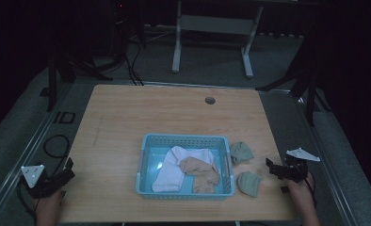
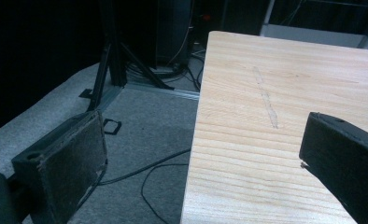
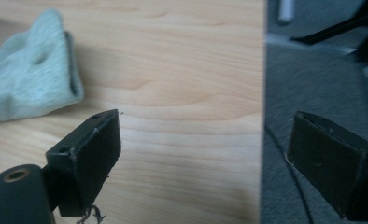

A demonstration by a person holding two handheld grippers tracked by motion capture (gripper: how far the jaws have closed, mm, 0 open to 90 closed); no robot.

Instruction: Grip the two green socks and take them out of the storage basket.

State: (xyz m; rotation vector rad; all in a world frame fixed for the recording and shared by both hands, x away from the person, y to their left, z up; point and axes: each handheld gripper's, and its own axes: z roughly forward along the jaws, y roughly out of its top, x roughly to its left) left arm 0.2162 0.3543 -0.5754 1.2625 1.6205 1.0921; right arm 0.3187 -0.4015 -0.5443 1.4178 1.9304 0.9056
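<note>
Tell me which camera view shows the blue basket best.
The high view. It takes in the whole blue basket on the wooden table, with a white sock and a tan sock inside. The left gripper view looks along the table's left edge, and the right gripper view faces a green sock near the right edge.

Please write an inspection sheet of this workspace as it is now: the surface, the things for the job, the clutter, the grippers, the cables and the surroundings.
Surface: wooden table, with a round hole near the far edge and a faint scuff mark.
Job's things: blue basket holding a white sock and a tan sock; two green socks on the table to its right.
Clutter: nothing seen.
Grippers: left gripper and right gripper both open, holding nothing, at the table's side edges.
Cables: black cables on the floor at left.
Surroundings: dark room, grey carpet, white table frame behind.
</note>
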